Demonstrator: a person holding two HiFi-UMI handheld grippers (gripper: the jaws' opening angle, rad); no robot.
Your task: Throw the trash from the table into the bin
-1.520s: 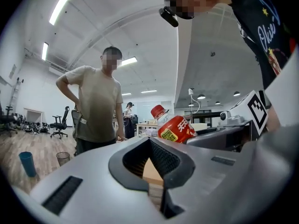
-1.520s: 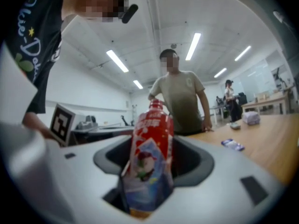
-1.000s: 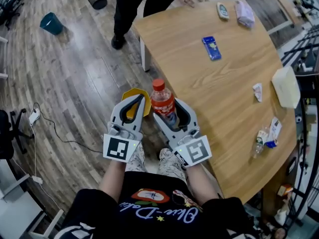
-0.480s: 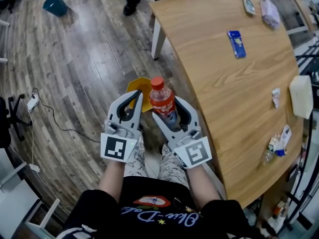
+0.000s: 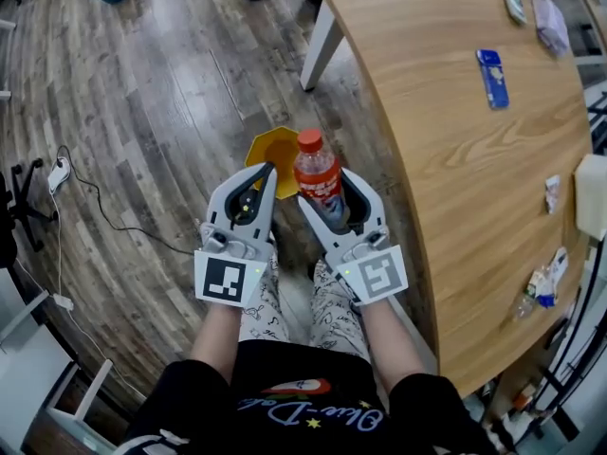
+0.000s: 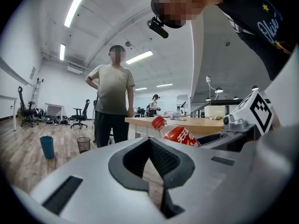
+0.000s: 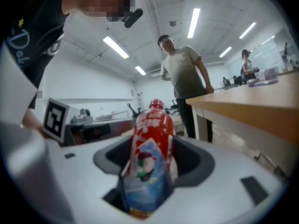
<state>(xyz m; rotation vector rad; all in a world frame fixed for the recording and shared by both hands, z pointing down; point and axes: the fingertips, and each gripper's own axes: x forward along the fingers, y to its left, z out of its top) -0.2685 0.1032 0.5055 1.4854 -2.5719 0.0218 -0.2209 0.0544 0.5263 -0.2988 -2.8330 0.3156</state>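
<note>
Short of the bin [image 5: 270, 148] at twelve o'clock, carry step: right gripper [image 5: 330, 192] clamps bottle [image 5: 317, 171], left gripper [image 5: 263, 171] closed, empty; next, release above it

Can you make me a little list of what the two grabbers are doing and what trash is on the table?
Right gripper: shut on the red bottle, fingers around its lower part
Left gripper: shut, nothing in it
Floor: yellow bin just ahead of the grippers
Table: blue packet, small wrapper, clear bottle
</note>
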